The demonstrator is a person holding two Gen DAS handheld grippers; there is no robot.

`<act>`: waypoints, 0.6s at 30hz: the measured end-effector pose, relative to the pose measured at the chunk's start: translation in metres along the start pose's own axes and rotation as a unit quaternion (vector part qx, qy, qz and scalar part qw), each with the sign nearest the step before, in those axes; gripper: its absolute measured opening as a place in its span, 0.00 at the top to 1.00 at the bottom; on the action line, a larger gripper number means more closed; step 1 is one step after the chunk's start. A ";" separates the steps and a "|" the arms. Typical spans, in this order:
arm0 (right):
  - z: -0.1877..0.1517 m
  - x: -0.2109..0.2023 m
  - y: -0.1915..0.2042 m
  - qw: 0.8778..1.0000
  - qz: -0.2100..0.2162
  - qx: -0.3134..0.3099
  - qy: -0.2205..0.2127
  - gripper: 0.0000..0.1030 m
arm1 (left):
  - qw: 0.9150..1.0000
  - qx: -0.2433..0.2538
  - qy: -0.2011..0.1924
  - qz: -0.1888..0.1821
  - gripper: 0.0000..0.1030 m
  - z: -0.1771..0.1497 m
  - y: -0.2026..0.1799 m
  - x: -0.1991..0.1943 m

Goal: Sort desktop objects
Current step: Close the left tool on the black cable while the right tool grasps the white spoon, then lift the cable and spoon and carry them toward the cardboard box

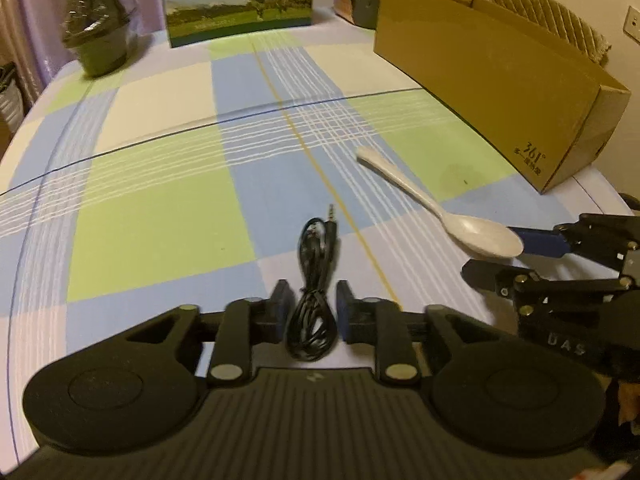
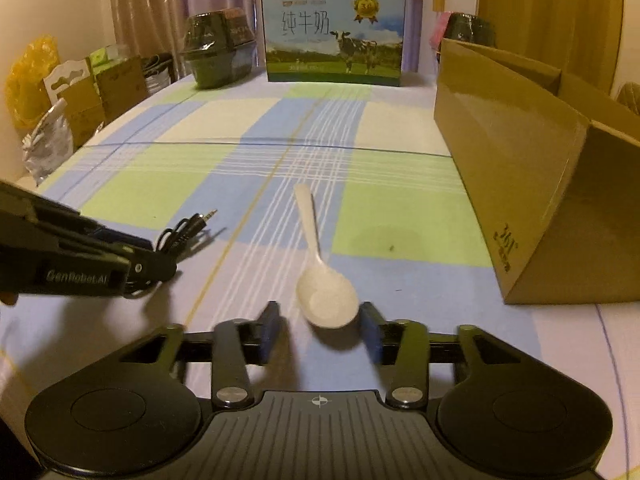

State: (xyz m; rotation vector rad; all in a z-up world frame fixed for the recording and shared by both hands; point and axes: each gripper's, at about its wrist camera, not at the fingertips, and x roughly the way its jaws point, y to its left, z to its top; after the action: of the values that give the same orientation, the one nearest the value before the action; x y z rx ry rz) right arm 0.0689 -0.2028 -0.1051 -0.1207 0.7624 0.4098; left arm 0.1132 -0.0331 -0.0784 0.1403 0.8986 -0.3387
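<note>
- Coiled audio cable (image 1: 311,300) sits between my left gripper (image 1: 311,308) fingers, jaws apart, not clamped; long axis runs straight ahead.
- White spoon (image 2: 326,294) bowl lies between my right gripper (image 2: 320,326) fingers, released; handle points away.
- Cardboard box (image 2: 520,168) stands right, nearer my right hand.

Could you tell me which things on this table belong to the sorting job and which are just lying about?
Part of the job:
- black audio cable, between the open left gripper fingers
- white spoon, bowl between the open right gripper fingers
- open cardboard box, probably the destination

Just lying about:
- milk carton
- wrapped dark pot
- checked tablecloth
</note>
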 end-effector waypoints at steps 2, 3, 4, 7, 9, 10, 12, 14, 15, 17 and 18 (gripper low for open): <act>0.000 0.000 -0.002 1.000 -0.008 0.002 -0.005 0.49 | 1.000 -0.001 -0.007 0.002 0.77 -0.004 0.002 -0.001; 0.001 0.000 -0.003 1.000 -0.010 0.007 -0.008 0.49 | 1.000 0.000 -0.013 0.003 0.77 -0.005 0.002 -0.001; 0.001 -0.001 -0.006 1.000 -0.009 0.012 -0.012 0.49 | 1.000 0.003 -0.020 0.004 0.76 -0.005 0.002 -0.001; 0.003 0.002 -0.008 1.000 -0.009 0.012 -0.016 0.49 | 0.999 0.005 -0.037 -0.003 0.76 -0.002 -0.001 0.001; 0.002 0.005 -0.007 1.000 -0.005 0.006 -0.017 0.49 | 0.999 0.016 -0.040 -0.006 0.76 0.000 -0.005 0.005; 0.001 0.005 -0.008 1.000 -0.002 0.004 -0.017 0.49 | 0.999 0.017 -0.040 -0.006 0.76 0.001 -0.006 0.007; 0.000 0.006 -0.007 1.000 -0.001 -0.003 -0.021 0.49 | 0.999 0.011 -0.039 -0.008 0.76 0.001 -0.006 0.011; 0.000 0.008 -0.008 1.000 0.001 -0.007 -0.023 0.49 | 0.999 0.004 -0.041 -0.008 0.76 0.002 -0.005 0.012; 0.000 0.009 -0.009 1.000 0.001 -0.005 -0.025 0.49 | 0.999 -0.002 -0.041 -0.009 0.77 0.003 -0.004 0.012; 0.000 0.011 -0.008 1.000 0.001 -0.008 -0.028 0.49 | 0.999 -0.010 -0.040 -0.010 0.85 0.004 -0.002 0.013; 0.000 0.011 -0.006 0.999 0.002 -0.013 -0.029 0.49 | 0.999 -0.013 -0.039 -0.010 0.86 0.004 -0.002 0.013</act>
State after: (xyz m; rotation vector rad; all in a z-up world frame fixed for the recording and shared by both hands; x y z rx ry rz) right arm 0.0788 -0.2048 -0.1131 -0.1315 0.7005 0.4248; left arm 0.1233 -0.0390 -0.0863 0.0938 0.8264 -0.3488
